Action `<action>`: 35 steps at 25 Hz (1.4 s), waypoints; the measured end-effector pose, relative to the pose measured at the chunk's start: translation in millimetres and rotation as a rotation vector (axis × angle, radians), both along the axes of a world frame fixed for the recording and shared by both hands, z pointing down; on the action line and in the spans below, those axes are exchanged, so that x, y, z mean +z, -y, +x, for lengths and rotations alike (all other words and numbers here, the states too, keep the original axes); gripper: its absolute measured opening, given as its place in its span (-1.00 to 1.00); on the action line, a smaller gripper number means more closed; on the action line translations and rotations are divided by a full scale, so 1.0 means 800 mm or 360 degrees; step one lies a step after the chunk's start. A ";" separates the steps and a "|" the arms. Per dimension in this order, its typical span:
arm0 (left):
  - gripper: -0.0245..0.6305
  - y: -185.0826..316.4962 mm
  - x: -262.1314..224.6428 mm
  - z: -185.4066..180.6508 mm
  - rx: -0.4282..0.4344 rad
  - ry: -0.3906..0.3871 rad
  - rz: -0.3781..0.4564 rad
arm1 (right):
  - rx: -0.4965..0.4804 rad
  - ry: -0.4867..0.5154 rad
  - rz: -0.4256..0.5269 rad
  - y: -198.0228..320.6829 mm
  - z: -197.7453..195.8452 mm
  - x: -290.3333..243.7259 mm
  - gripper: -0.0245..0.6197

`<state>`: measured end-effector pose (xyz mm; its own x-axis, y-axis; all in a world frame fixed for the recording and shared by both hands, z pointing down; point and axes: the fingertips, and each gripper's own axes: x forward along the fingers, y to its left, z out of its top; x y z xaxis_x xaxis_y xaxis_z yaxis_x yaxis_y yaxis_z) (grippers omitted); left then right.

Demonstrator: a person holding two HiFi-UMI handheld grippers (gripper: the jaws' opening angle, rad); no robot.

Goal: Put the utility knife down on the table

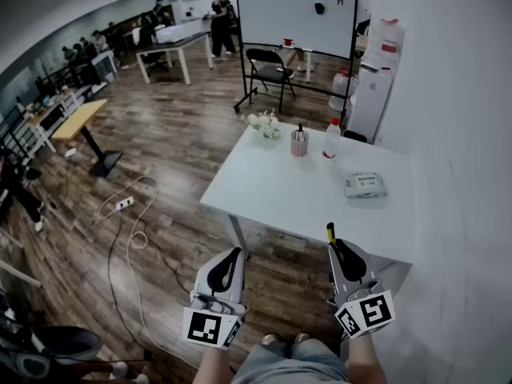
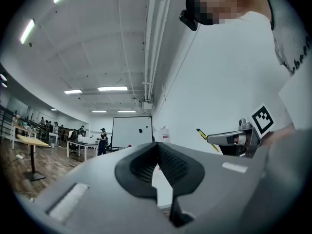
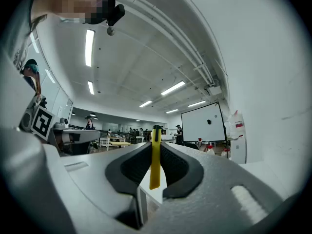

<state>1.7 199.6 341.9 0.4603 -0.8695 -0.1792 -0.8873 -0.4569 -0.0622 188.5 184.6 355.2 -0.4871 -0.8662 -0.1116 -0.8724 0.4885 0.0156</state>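
Closest to the camera, grey shorts [image 1: 290,365] are seen at the bottom of the head view. Just above them, a gripper is held in each hand.

On the left, the left gripper [image 1: 234,254] is held over the wooden floor [image 1: 180,130], near the front left corner of the white table [image 1: 276,190]. Its jaws are pressed together and nothing is held between them.

On the right, the right gripper [image 1: 336,246] is held at the near edge of the table. A yellow knife [image 3: 155,165] is squeezed between its jaws. The knife is held on its thin edge, with its dark tip sticking out past the jaws. From the head view, the tip is seen against the near edge of the table. The knife is up in the jaws and is not lying on the table.

Farther back on the table, a pink cup [image 1: 299,143] with pens in it is seen, and a bottle [image 1: 330,140] is stood just beside it. Small white flowers [image 1: 266,124] are placed near the far left corner. A flat packet [image 1: 366,185] is laid toward the right side, well apart from the knife.

Behind the table, a black chair [image 1: 269,67] and a big whiteboard [image 1: 296,10] are seen. A loose cable [image 1: 128,230] is curled on the floor to the left.
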 end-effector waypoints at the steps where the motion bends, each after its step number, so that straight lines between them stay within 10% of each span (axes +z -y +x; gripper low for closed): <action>1: -0.90 0.000 0.000 -0.002 0.0001 -0.0001 -0.0003 | 0.0002 -0.0002 0.0002 -0.001 -0.002 -0.001 -0.76; 35: -0.90 0.038 0.000 -0.045 -0.0036 -0.0036 0.0021 | -0.0069 0.0041 0.0019 0.046 -0.043 -0.009 -0.76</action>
